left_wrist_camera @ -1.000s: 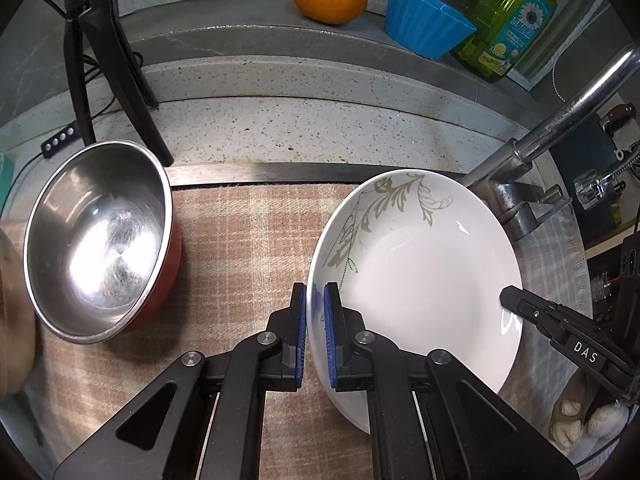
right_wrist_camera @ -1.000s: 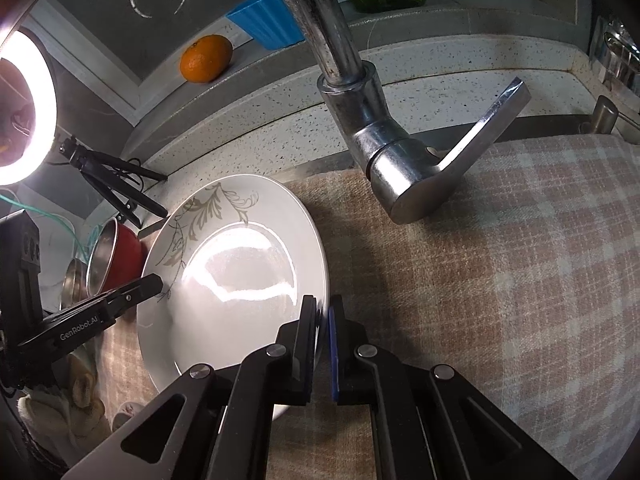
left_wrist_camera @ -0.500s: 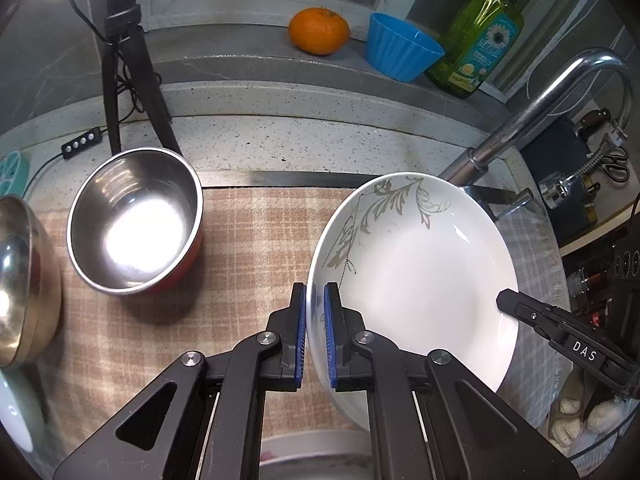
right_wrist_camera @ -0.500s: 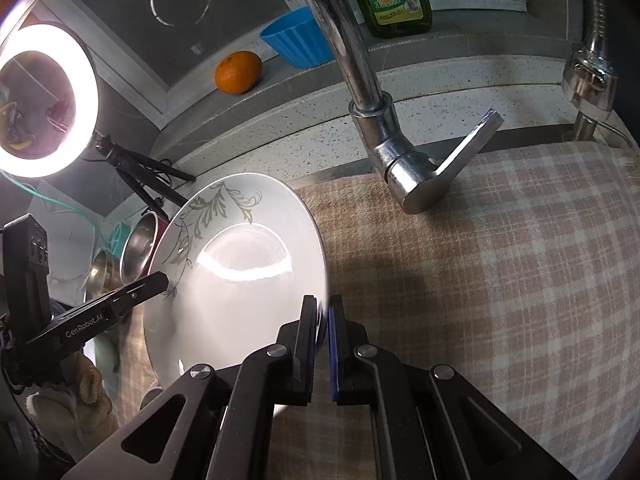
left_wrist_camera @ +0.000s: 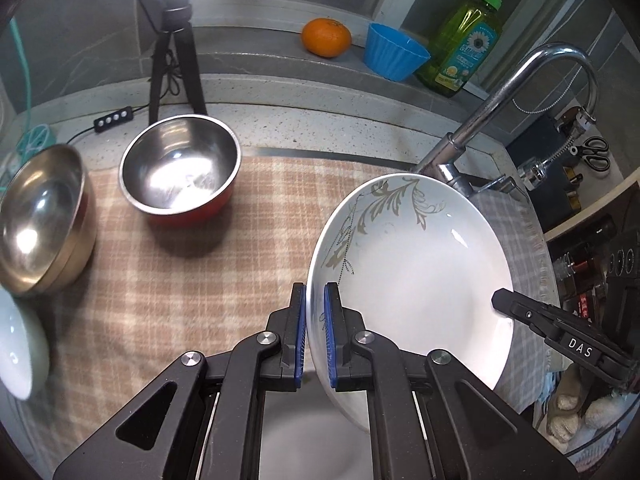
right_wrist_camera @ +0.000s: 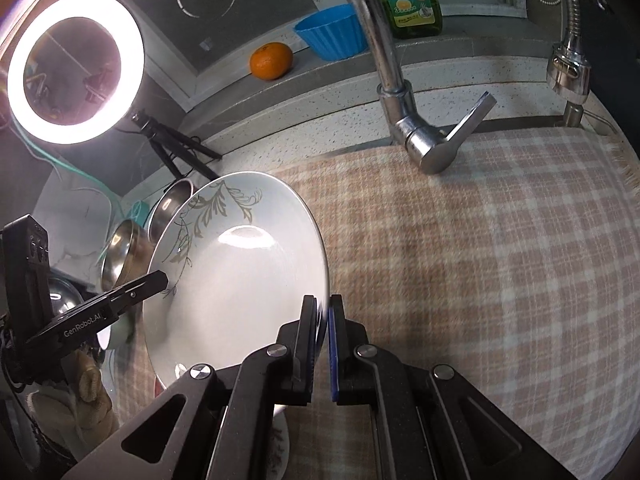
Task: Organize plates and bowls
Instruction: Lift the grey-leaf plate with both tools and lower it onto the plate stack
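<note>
A white plate with a grey leaf pattern [left_wrist_camera: 416, 276] is held in the air above the checked cloth by both grippers. My left gripper [left_wrist_camera: 315, 300] is shut on its left rim. My right gripper [right_wrist_camera: 323, 312] is shut on its right rim; the plate also shows in the right wrist view [right_wrist_camera: 240, 280]. A steel bowl with a red outside [left_wrist_camera: 180, 168] stands on the cloth at the back left. A gold-toned steel bowl [left_wrist_camera: 40, 220] sits left of it. A white bowl [left_wrist_camera: 18, 356] shows at the left edge. Another white dish [left_wrist_camera: 296, 436] lies below the held plate.
The tap [left_wrist_camera: 500, 108] rises behind the plate, its lever [right_wrist_camera: 452, 136] over the cloth [right_wrist_camera: 480, 280]. An orange [left_wrist_camera: 326, 37], a blue cup [left_wrist_camera: 394, 52] and a green soap bottle [left_wrist_camera: 468, 48] stand on the back ledge. A ring light tripod [left_wrist_camera: 174, 52] stands at the back left.
Both grippers have lifted the plate and drawn back toward me. More of the counter, the gold bowl and a white dish below have come into view.
</note>
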Motion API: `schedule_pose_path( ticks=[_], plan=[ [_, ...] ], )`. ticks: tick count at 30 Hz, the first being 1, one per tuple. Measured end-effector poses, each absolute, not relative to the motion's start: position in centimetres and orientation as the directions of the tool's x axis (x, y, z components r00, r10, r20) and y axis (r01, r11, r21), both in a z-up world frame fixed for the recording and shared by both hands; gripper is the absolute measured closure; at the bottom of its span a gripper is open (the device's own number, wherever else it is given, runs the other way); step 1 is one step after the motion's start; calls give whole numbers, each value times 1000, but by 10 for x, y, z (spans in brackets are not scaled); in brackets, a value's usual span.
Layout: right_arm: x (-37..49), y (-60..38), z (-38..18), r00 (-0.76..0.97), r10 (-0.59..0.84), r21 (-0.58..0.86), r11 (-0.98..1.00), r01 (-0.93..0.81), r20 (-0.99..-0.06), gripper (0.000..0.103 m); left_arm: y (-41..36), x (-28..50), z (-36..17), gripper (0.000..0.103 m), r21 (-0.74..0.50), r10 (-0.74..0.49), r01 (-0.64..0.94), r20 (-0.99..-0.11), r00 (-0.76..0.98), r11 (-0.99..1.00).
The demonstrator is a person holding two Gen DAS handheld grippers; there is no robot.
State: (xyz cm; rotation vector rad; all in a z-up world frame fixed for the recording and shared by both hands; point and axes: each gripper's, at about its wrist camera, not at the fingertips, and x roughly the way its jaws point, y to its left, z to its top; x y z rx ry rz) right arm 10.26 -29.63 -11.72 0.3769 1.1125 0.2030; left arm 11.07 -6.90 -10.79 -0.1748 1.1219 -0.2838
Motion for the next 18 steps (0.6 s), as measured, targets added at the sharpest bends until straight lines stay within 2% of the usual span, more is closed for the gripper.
schedule_pose_path(
  ticks=[18],
  plan=[
    [47,-249,-122,374,372,384,922,-45,-850,98,-27,40,-115,96,-281,-284,67,-873,396,957]
  ],
)
